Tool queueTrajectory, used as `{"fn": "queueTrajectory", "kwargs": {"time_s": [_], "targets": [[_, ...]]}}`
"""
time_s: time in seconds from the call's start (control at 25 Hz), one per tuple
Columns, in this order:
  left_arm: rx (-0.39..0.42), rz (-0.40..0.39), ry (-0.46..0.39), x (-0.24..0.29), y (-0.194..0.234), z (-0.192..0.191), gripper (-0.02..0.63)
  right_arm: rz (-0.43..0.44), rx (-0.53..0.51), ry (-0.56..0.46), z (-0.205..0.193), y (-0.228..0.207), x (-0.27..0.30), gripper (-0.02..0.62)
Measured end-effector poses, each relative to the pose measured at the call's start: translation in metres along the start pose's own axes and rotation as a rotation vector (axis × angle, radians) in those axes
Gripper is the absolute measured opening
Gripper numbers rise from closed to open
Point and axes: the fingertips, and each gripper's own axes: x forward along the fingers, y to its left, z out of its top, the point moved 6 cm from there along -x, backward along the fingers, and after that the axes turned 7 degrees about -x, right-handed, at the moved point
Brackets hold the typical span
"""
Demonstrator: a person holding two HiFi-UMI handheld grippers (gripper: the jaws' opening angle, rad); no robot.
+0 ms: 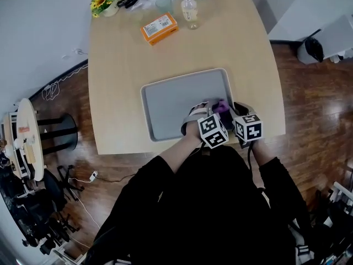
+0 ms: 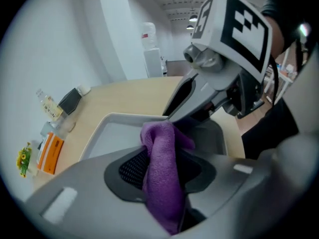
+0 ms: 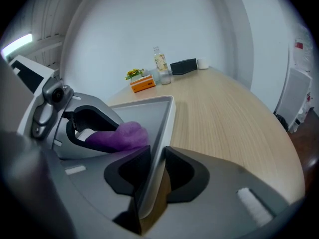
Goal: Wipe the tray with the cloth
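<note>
Cloth [image 3: 119, 135], soft and floppy, is bunched in the clenched left gripper [image 2: 164, 156] over the near right corner of the tray [image 1: 171, 101]. Right gripper [image 3: 155, 176] pinches the stiff, light-looking tray rim there, likely a good hold against sliding.

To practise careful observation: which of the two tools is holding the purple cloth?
The left tool: its jaws pinch the purple cloth, whereas the right tool clamps the rim of the grey tray and holds no cloth.
</note>
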Motion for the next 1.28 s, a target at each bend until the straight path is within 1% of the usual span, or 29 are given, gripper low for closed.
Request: {"fn": "queueTrajectory", "kwargs": {"time_s": [0.08, 0.16, 0.28, 0.4, 0.48, 0.56, 0.72, 0.84, 0.96, 1.04, 1.2, 1.28], "targets": [[0.021, 0.005, -0.001, 0.001, -0.004, 0.009, 0.122, 0.002, 0.0, 0.0, 0.0, -0.001, -0.001, 0.097], [0.016, 0.01, -0.006, 0.002, -0.006, 0.009, 0.123, 0.003, 0.001, 0.001, -0.001, -0.002, -0.003, 0.096], [-0.008, 0.0, -0.023, 0.0, -0.006, 0.001, 0.123, 0.005, -0.005, 0.003, -0.002, -0.004, -0.003, 0.097], [-0.013, 0.008, -0.014, -0.009, -0.002, -0.018, 0.123, 0.008, -0.013, 0.009, -0.003, -0.008, -0.002, 0.097], [-0.03, 0.023, -0.002, -0.019, 0.004, -0.039, 0.123, 0.007, -0.015, 0.014, -0.003, -0.011, -0.001, 0.097], [-0.071, 0.045, 0.008, -0.033, 0.012, -0.07, 0.123, 0.003, -0.016, 0.017, -0.003, -0.012, 0.0, 0.097], [-0.201, 0.11, 0.024, -0.071, 0.032, -0.144, 0.124, -0.008, -0.018, 0.024, -0.002, -0.01, -0.001, 0.097], [-0.286, 0.167, 0.056, -0.1, 0.049, -0.196, 0.124, -0.011, -0.013, 0.029, -0.002, -0.008, 0.0, 0.097], [-0.357, 0.202, 0.069, -0.12, 0.056, -0.229, 0.124, -0.015, -0.011, 0.031, -0.002, -0.005, -0.001, 0.097], [-0.378, 0.214, 0.061, -0.124, 0.056, -0.235, 0.124, -0.017, -0.015, 0.033, -0.001, -0.004, -0.001, 0.097], [-0.349, 0.246, 0.098, -0.122, 0.056, -0.23, 0.123, -0.023, -0.01, 0.03, 0.001, -0.003, -0.001, 0.097], [-0.343, 0.24, 0.102, -0.12, 0.052, -0.223, 0.123, -0.027, -0.002, 0.019, 0.001, -0.002, -0.001, 0.097]]}}
